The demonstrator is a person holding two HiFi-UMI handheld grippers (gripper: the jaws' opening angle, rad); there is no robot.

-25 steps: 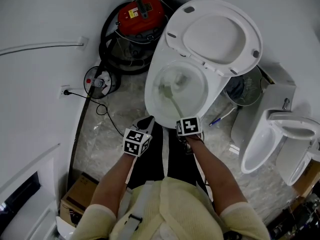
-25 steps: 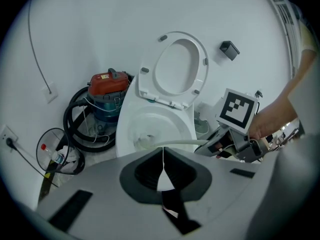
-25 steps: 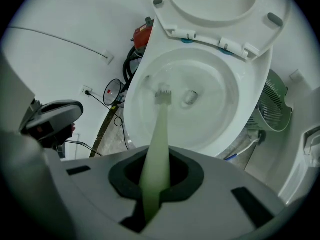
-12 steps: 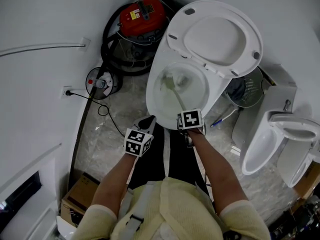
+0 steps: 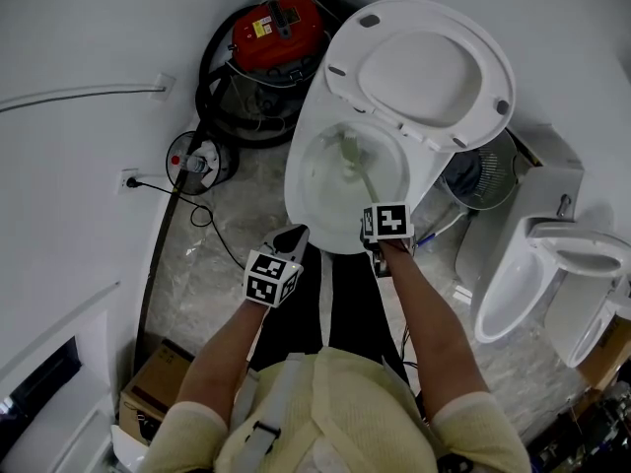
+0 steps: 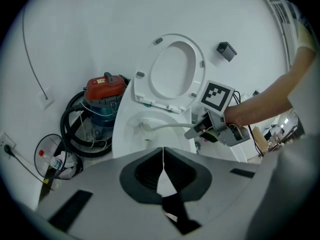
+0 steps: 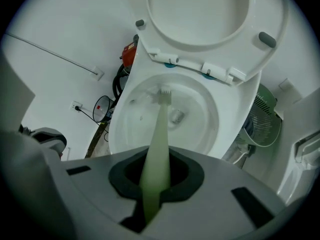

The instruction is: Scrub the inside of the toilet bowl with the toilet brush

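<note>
Over bowl [image 5: 293, 179], outstretched right tongs [image 5: 371, 225], brush [image 5: 356, 171] perhaps touching.

A pale green toilet brush [image 7: 159, 129] slants into the open white toilet bowl [image 5: 294, 190], head low inside.

Two toilets [image 5: 306, 180] [image 5: 503, 294], two tongs [image 5: 289, 236] [image 5: 369, 228], one brush [image 5: 355, 166], one red vacuum [image 5: 276, 30], one cardboard box [image 5: 153, 387].
</note>
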